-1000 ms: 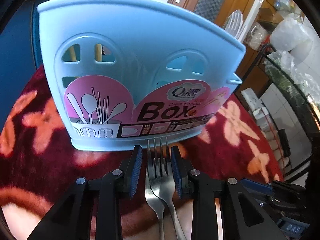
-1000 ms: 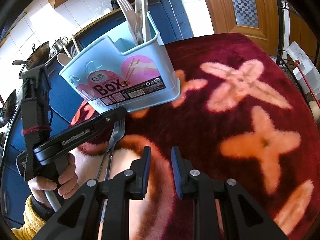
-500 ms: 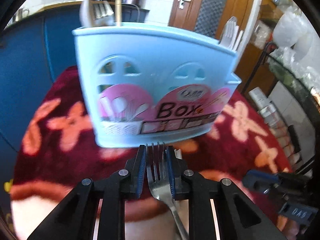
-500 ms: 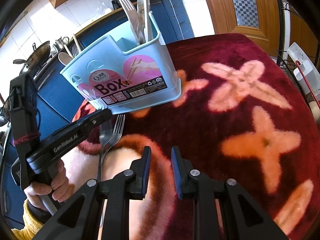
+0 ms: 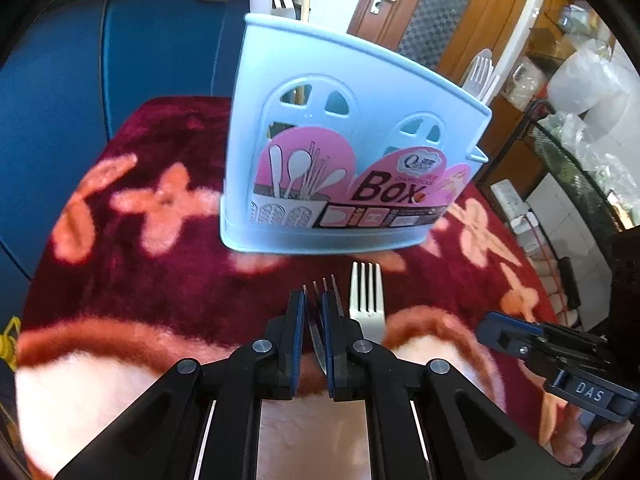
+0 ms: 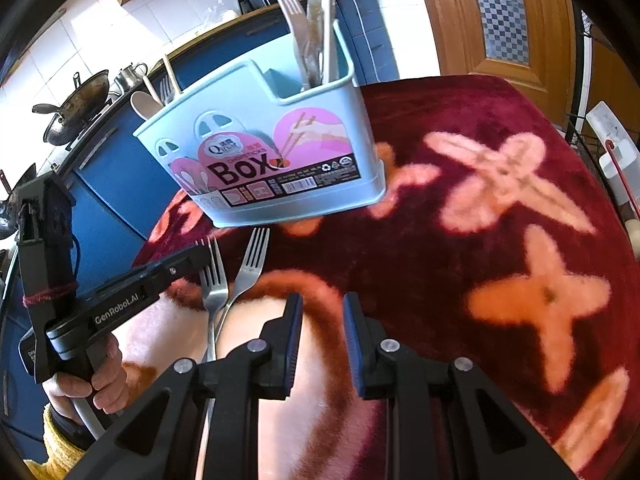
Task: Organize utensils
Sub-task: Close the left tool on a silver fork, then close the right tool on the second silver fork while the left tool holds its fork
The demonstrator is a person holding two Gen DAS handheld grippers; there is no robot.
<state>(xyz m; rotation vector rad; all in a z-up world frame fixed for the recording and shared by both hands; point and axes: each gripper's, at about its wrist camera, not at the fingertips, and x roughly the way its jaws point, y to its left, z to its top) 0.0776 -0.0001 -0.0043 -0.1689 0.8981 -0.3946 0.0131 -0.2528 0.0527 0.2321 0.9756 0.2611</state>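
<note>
Two tools are at work over a tabletop covered by a dark red cloth with pale cross shapes. The left tool has its jaws closing, and its blue pads pinch a steel fork turned on edge, tines poking out past the fingertips toward the holder. In the right wrist view that fork sits at the tip of the left tool, which a hand with a yellow cuff grips by its handle. Just beside it, a second fork lies flat on the cloth, tines also toward the holder; the two handles cross lower down. The right tool hovers over the cloth with its jaws a little apart and nothing between them. Beyond the forks stands a light blue utensil holder labelled "Box", upright on the cloth, near the fork tips but apart from them. Forks and white utensils stick up from its narrow end compartment; a spoon and sticks rise from the wider one.
</note>
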